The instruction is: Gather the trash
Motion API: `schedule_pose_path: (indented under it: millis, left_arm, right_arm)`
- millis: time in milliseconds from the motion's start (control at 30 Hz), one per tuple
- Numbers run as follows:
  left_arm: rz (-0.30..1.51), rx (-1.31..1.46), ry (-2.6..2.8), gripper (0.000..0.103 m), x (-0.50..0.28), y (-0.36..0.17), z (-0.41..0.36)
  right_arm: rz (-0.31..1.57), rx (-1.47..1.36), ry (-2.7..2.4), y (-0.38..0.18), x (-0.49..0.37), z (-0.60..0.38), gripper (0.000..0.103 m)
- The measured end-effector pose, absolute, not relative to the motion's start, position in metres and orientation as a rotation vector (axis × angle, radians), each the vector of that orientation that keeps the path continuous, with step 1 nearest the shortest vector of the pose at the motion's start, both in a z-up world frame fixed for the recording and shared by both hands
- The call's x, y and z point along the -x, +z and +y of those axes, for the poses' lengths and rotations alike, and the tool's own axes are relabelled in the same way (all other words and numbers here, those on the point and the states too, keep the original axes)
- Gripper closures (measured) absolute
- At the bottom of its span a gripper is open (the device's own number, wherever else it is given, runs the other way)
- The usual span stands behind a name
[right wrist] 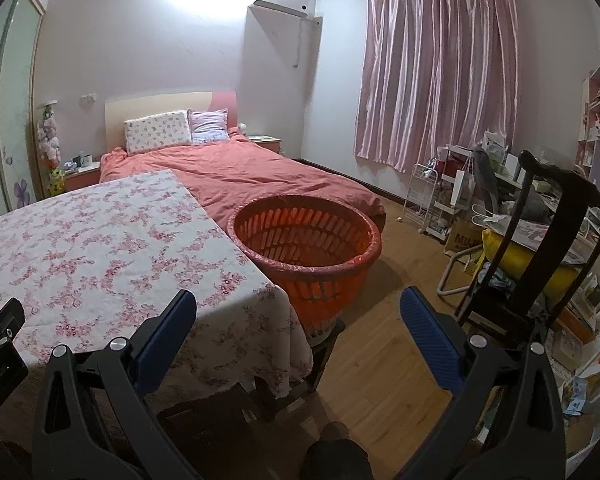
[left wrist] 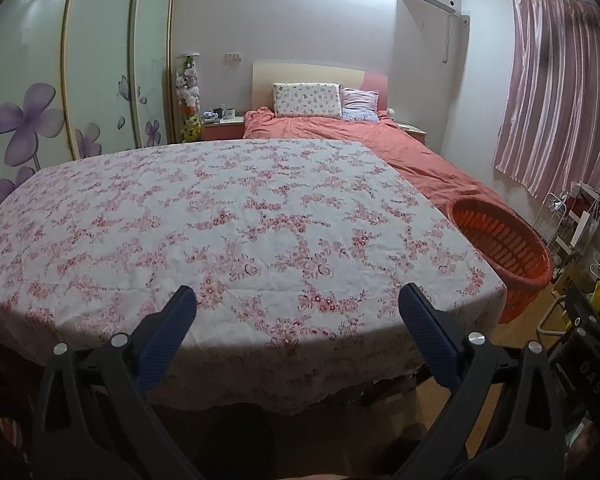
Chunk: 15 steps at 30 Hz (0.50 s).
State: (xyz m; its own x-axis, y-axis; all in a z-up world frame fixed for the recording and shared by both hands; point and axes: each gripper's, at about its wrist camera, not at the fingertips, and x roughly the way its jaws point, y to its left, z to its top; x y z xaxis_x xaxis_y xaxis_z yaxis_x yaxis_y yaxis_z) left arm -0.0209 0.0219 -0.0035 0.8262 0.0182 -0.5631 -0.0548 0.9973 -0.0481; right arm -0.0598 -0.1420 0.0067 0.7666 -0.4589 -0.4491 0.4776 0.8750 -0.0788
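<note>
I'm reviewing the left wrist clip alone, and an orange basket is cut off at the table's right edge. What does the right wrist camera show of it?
Observer: The round orange slotted plastic basket shows whole there, right beside the corner of the floral-clothed table. I see no trash in the part of its inside that shows.
Reviewer: Does it stand on the floor?
Observer: It seems not. It appears to rest on a dark low stand, above the wooden floor.
Reviewer: And the right tongs?
Observer: The right tongs are open, hold nothing and point toward the basket.
</note>
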Motion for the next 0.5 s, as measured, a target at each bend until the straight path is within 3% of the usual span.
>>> schedule_pose_path:
  millis: [500]
  left_arm:
    - [0.604, 0.069, 0.031, 0.004, 0.0187, -0.004, 0.0213]
  right_arm:
    - [0.476, -0.053, -0.485, 0.0092, 0.0548, -0.1415, 0.002]
